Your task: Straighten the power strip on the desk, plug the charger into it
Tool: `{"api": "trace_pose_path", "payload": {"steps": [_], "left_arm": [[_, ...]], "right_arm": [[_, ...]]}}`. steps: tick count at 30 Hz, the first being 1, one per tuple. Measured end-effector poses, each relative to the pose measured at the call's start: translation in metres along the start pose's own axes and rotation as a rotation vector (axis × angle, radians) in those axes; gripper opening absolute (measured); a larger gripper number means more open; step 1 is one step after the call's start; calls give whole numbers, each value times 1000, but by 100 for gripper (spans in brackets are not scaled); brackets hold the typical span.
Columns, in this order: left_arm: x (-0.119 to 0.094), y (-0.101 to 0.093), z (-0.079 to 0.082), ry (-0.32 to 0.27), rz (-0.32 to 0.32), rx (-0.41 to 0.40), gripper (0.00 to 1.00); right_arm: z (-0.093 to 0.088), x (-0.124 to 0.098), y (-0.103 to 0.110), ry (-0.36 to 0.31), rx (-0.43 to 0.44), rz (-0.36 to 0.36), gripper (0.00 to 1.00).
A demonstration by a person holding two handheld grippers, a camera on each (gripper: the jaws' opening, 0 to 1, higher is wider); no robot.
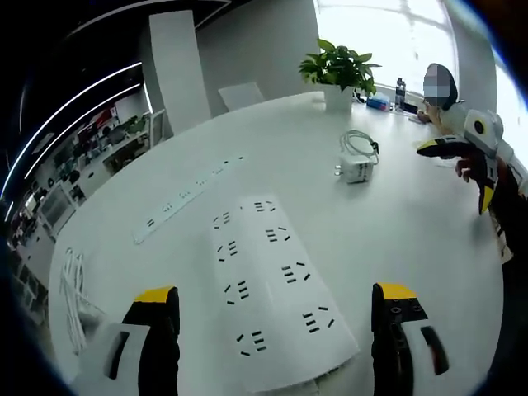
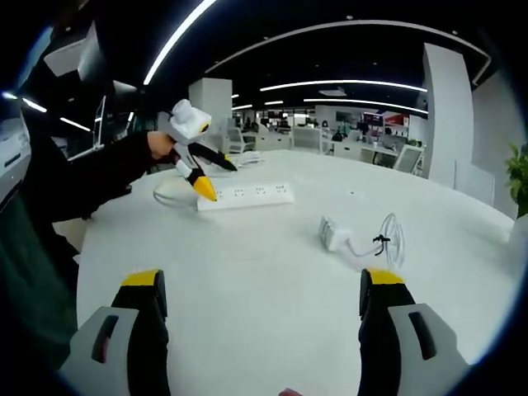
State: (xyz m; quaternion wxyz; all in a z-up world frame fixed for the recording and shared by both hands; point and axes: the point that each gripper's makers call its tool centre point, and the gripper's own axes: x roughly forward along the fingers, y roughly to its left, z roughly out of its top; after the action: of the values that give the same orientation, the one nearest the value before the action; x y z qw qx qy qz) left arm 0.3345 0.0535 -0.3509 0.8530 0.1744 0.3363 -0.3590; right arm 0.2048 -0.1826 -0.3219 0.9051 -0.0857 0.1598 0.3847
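A wide white power strip (image 1: 272,289) with several sockets lies on the white desk (image 1: 412,239), slanted, its near end between the fingers of my open left gripper (image 1: 276,309). The white charger (image 1: 356,171) with its coiled cable (image 1: 360,143) rests farther back on the right. My right gripper (image 1: 454,177) hovers open at the right edge, held by a hand. In the right gripper view, the charger (image 2: 334,233) and the cable (image 2: 389,239) lie ahead to the right of my open right gripper (image 2: 264,301). The left gripper (image 2: 221,181) stands over the strip's (image 2: 252,195) left end.
A second, long narrow power strip (image 1: 186,198) lies left of the wide one. A coil of white cord (image 1: 74,297) sits near the desk's left edge. A potted plant (image 1: 338,70), a bottle and small items stand at the far side. A person in a dark sleeve (image 2: 107,173) holds the left gripper.
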Motion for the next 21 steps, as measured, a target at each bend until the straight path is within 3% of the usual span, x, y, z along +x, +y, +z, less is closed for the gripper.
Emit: {"api": "trace_pose_path", "payload": {"steps": [21], "left_arm": [[21, 3, 0, 49, -15, -11, 100]], "right_arm": [[-6, -6, -7, 6, 12, -15, 98]]}}
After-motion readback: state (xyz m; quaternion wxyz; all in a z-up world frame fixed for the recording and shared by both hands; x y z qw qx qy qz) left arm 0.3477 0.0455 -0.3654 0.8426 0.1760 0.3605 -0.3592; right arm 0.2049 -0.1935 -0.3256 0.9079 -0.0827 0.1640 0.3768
